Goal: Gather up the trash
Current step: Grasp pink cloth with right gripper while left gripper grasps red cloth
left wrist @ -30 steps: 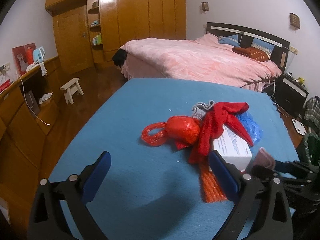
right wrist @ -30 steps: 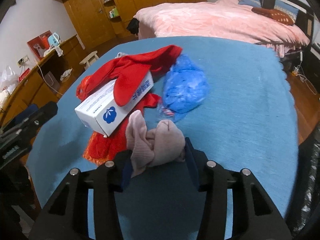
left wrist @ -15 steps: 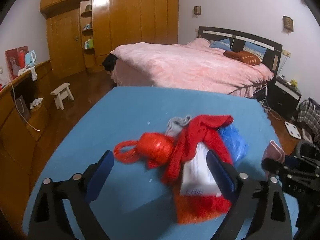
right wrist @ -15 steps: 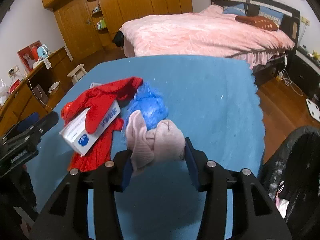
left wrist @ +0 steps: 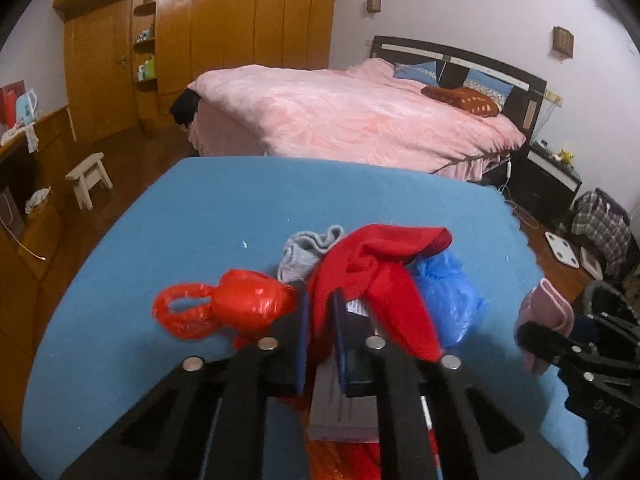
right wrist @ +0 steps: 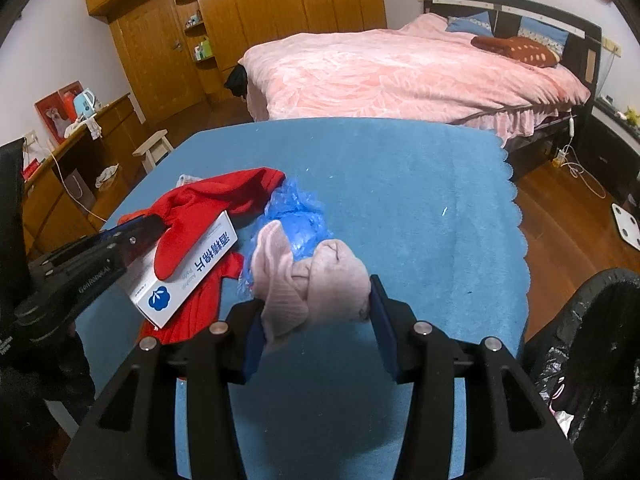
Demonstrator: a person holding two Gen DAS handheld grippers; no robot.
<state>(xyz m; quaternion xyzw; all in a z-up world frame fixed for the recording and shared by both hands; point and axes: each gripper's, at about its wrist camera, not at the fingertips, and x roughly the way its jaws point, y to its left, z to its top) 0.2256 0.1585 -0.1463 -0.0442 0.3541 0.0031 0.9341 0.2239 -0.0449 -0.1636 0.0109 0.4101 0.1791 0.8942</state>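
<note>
On the blue table (right wrist: pixel 400 176) lies a pile: a red cloth (left wrist: pixel 384 268) draped over a white box (right wrist: pixel 192 268), a blue plastic bag (right wrist: pixel 296 216), a knotted red plastic bag (left wrist: pixel 240 304) and a grey sock (left wrist: pixel 304 252). My left gripper (left wrist: pixel 320 320) is at the pile, its jaws closing tight on a fold of the red cloth, which fills the narrow gap. My right gripper (right wrist: pixel 316 316) is shut on a pink knitted bundle (right wrist: pixel 316 288), held a little above the table's near right part. In the right wrist view the left gripper (right wrist: pixel 140 228) rests over the box.
A bin with a black liner (right wrist: pixel 592 340) stands off the table's right corner. Orange bubble wrap (left wrist: pixel 340 460) lies under the box. Beyond the table are a pink bed (right wrist: pixel 400 68), a wooden wardrobe (left wrist: pixel 240 20), a small stool (left wrist: pixel 88 176) and a sideboard on the left.
My left gripper moved forward into the pile and went from wide open to shut on the red cloth. The right gripper drew back and rose slightly with the pink bundle; the bin came into view.
</note>
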